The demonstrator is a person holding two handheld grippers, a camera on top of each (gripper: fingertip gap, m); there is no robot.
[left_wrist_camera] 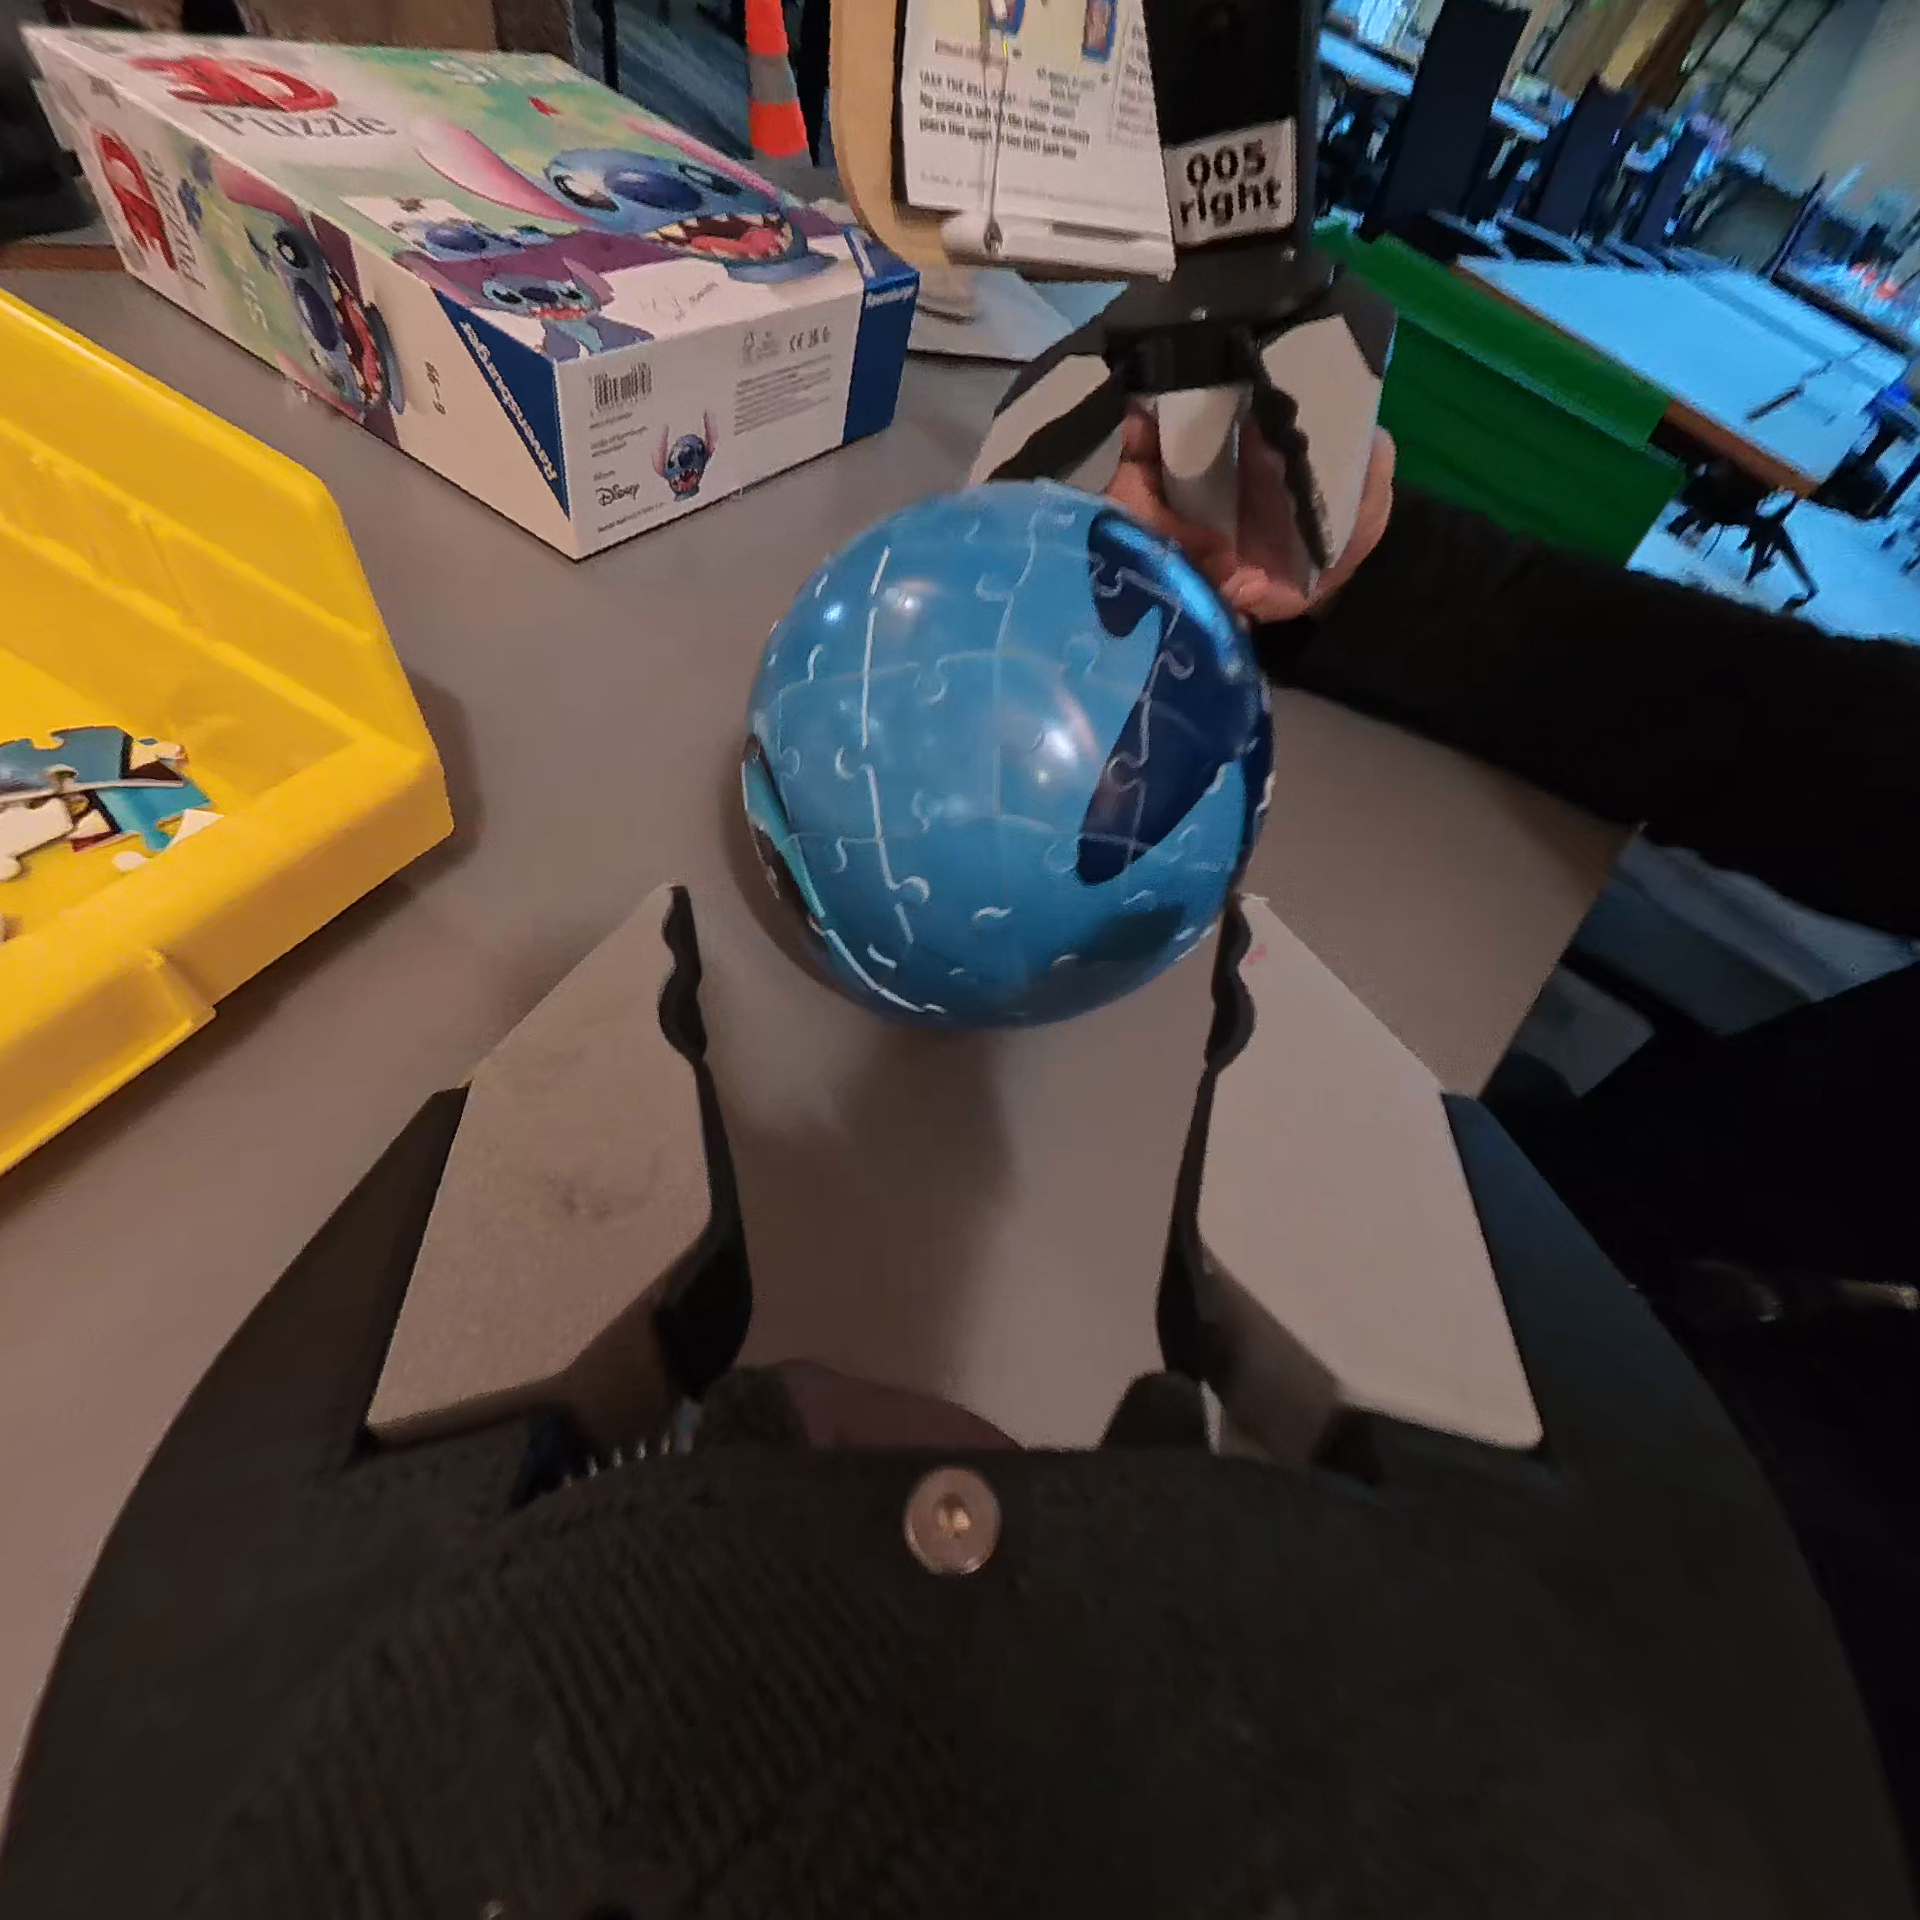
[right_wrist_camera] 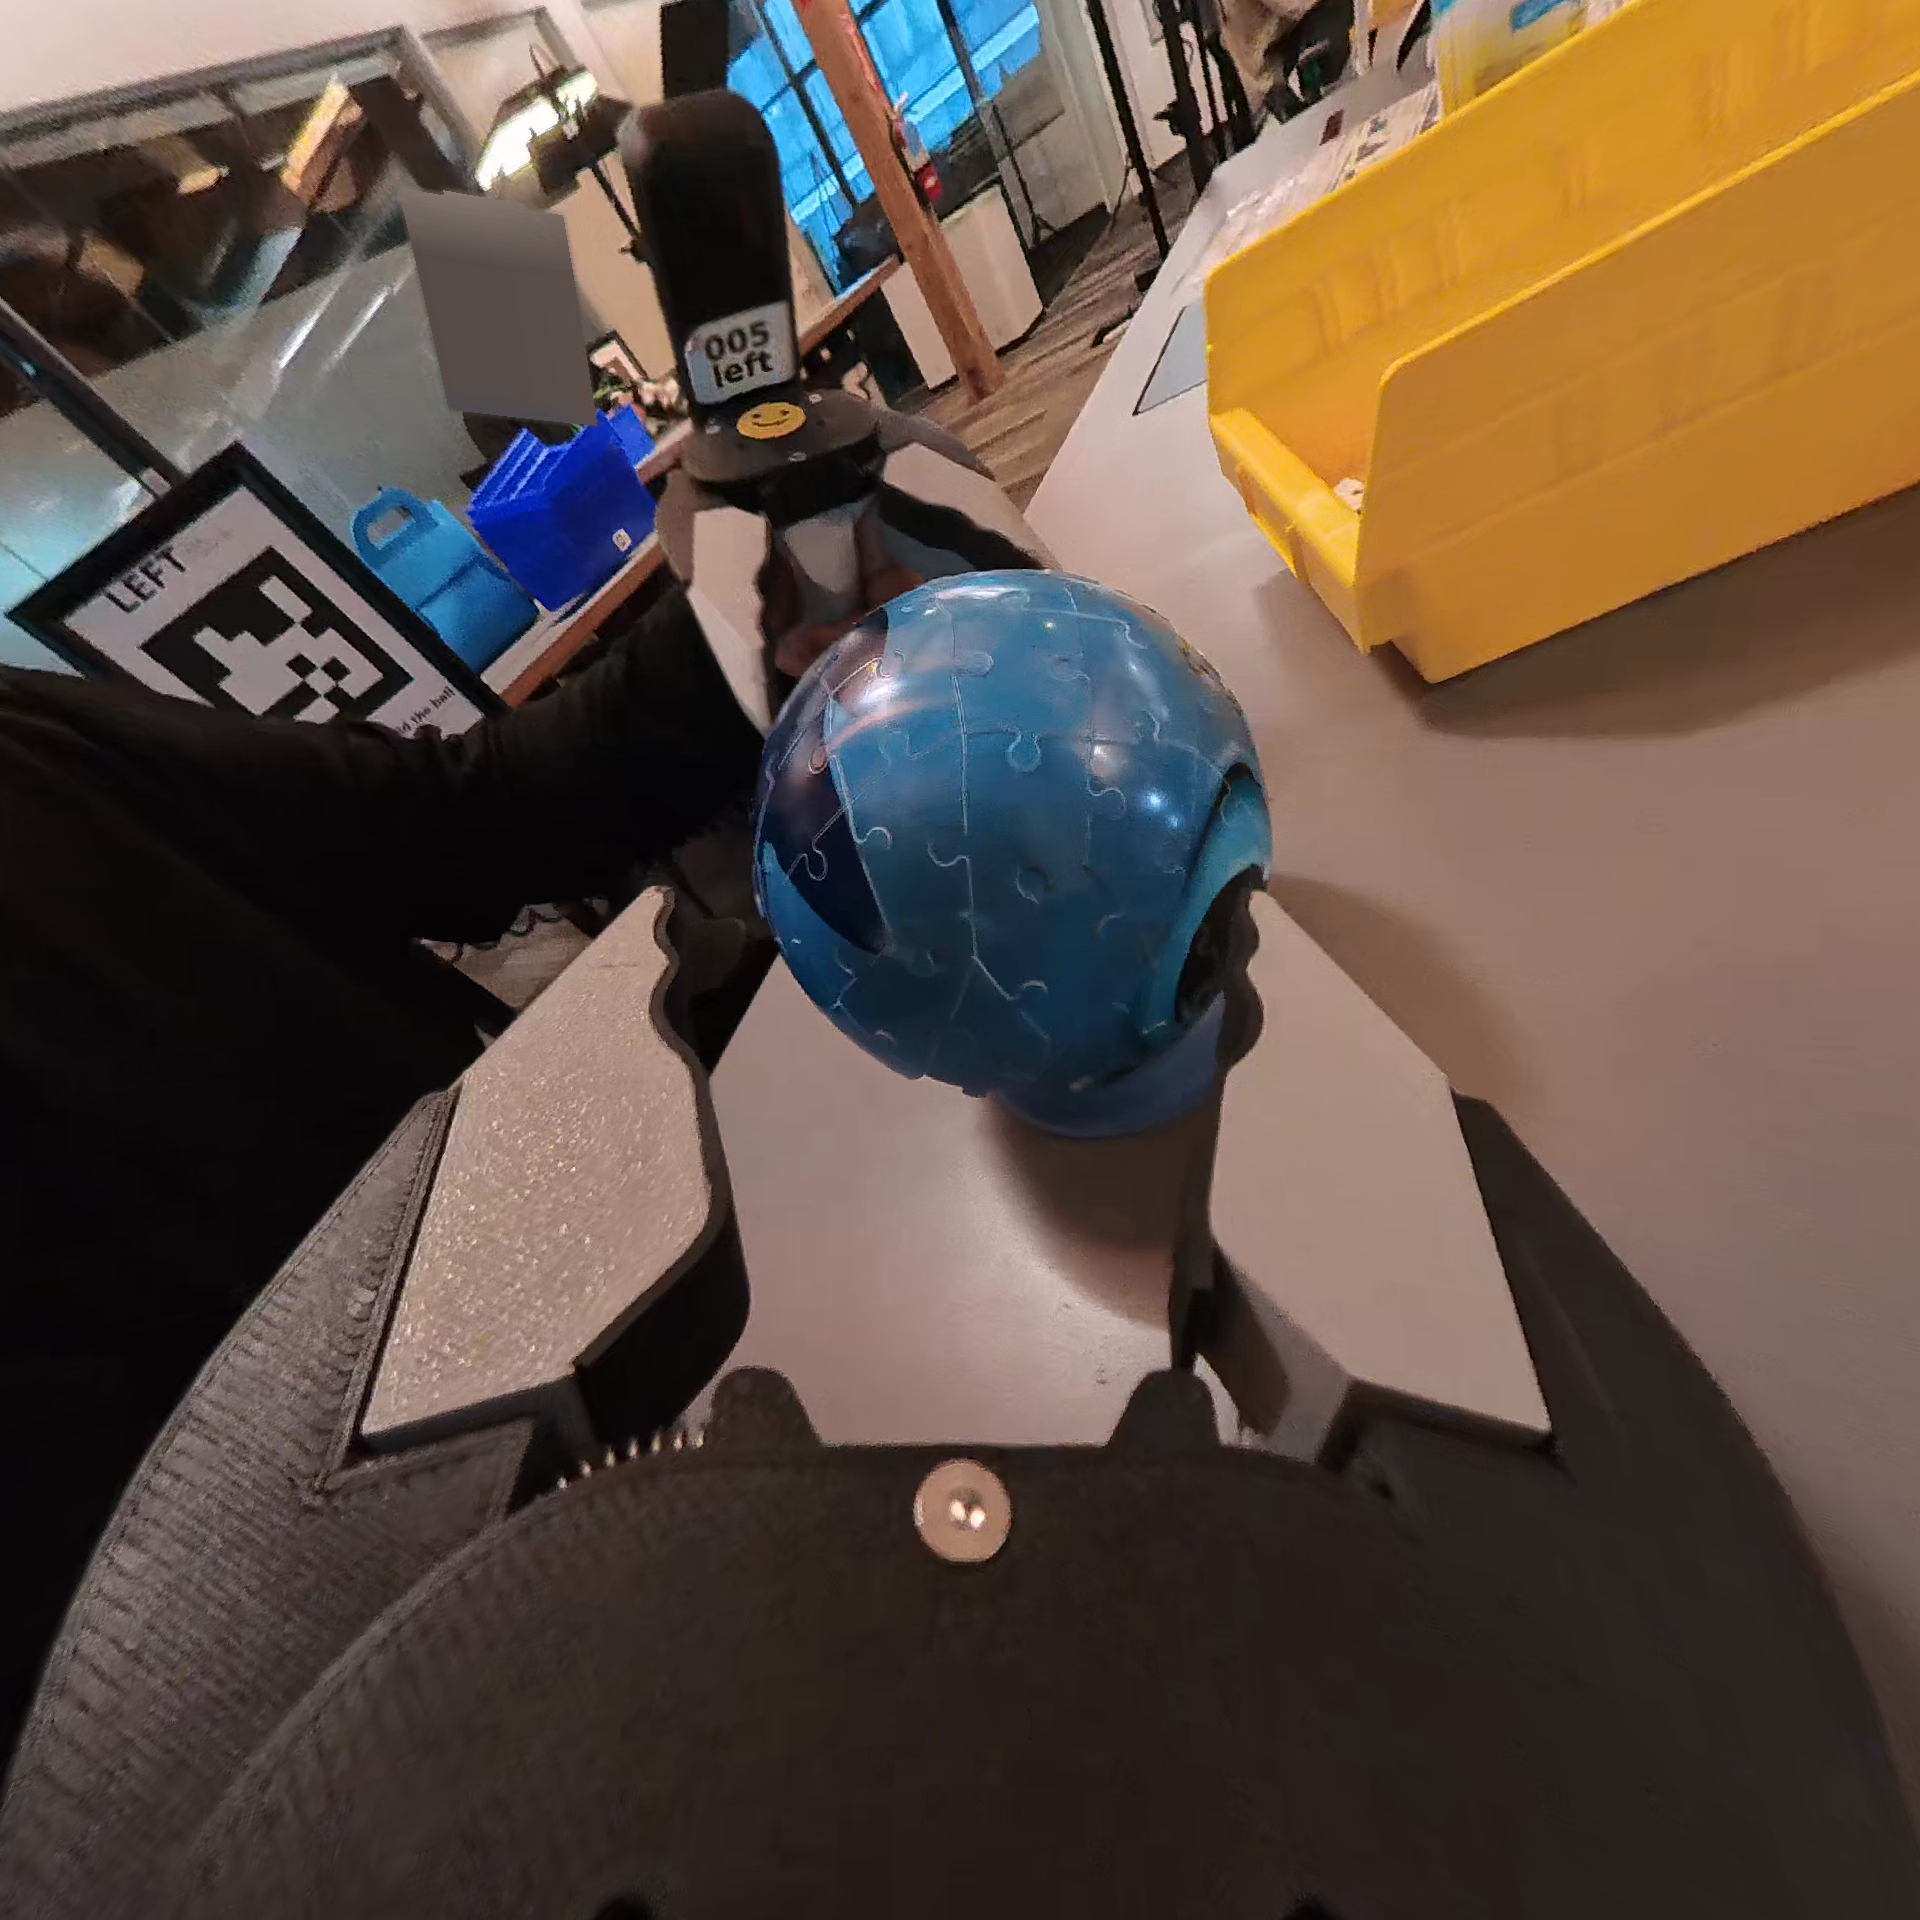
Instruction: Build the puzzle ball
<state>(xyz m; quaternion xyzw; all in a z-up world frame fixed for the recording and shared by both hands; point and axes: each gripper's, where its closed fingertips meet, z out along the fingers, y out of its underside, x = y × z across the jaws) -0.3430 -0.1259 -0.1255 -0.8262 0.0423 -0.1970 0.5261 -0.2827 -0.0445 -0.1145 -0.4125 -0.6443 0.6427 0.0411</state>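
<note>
The blue puzzle ball [left_wrist_camera: 997,748] stands on the grey table [left_wrist_camera: 582,675], its jigsaw seams visible. A gap in its shell [left_wrist_camera: 1132,707] shows the dark inside. In the right wrist view the ball [right_wrist_camera: 1008,842] rests on a small blue base [right_wrist_camera: 1122,1101]. My left gripper [left_wrist_camera: 956,914] is open and empty, with its tips just short of the ball's near side. My right gripper [right_wrist_camera: 951,914] is open and empty on the opposite side; its right fingertip [right_wrist_camera: 1242,956] is at the ball's edge, and I cannot tell if they touch. Each gripper shows beyond the ball in the other's view.
A yellow bin [left_wrist_camera: 208,644] with several loose puzzle pieces [left_wrist_camera: 94,790] sits at the left, also in the right wrist view [right_wrist_camera: 1558,416]. The puzzle's box [left_wrist_camera: 468,281] lies behind it. A card stand [left_wrist_camera: 1029,125] is at the back. Black sleeves [left_wrist_camera: 1610,727] reach across.
</note>
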